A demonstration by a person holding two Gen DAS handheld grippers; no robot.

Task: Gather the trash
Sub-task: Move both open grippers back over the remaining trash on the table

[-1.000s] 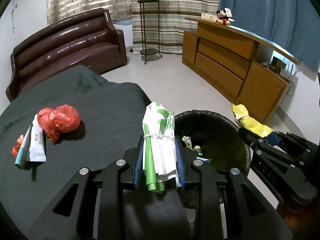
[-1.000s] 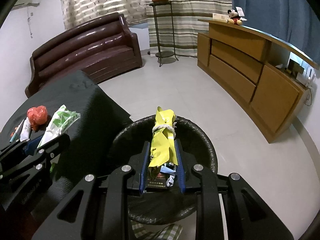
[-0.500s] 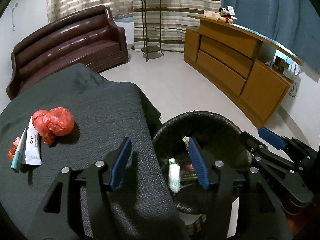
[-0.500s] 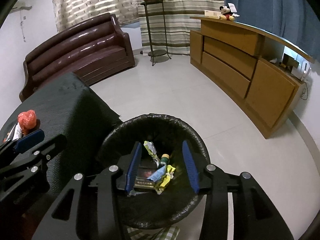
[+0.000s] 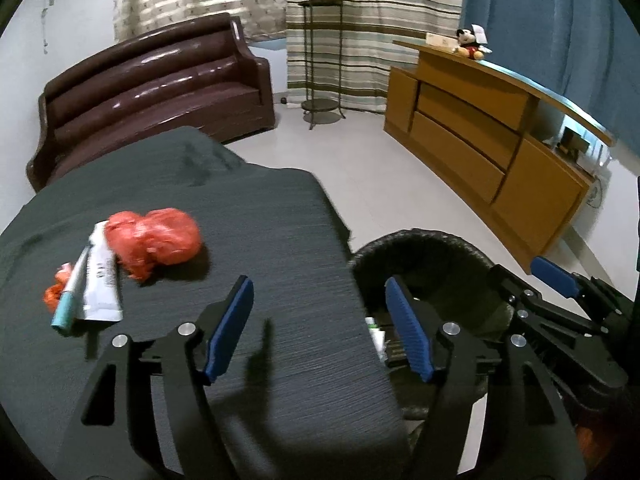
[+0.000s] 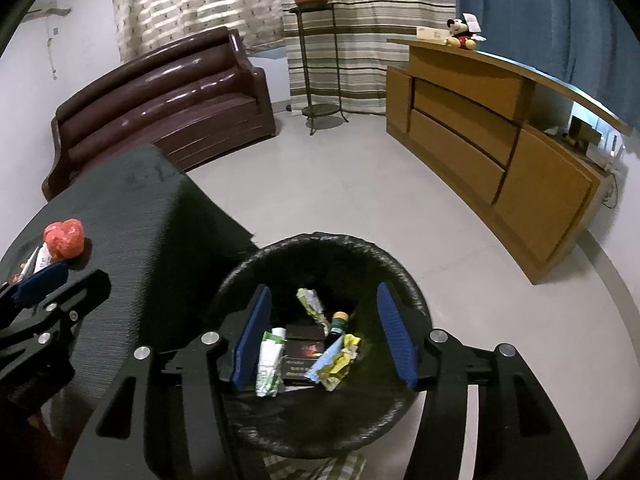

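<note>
Moved: both wrappers are now lying in the trash bin; jaws have just been opening.
Left gripper: standing open, empty.
Right gripper: gaping empty over the bin.
Next: red plastic bag and toothpaste tube are lying far-left on the surface, nearer the left gripper.

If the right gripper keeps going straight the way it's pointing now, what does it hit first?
Probably the trash inside the black bin. The right gripper is open and empty, aimed down into the bin's mouth, with a dark box and wrappers lying between its fingers in this view. Depth is hard to judge.
</note>
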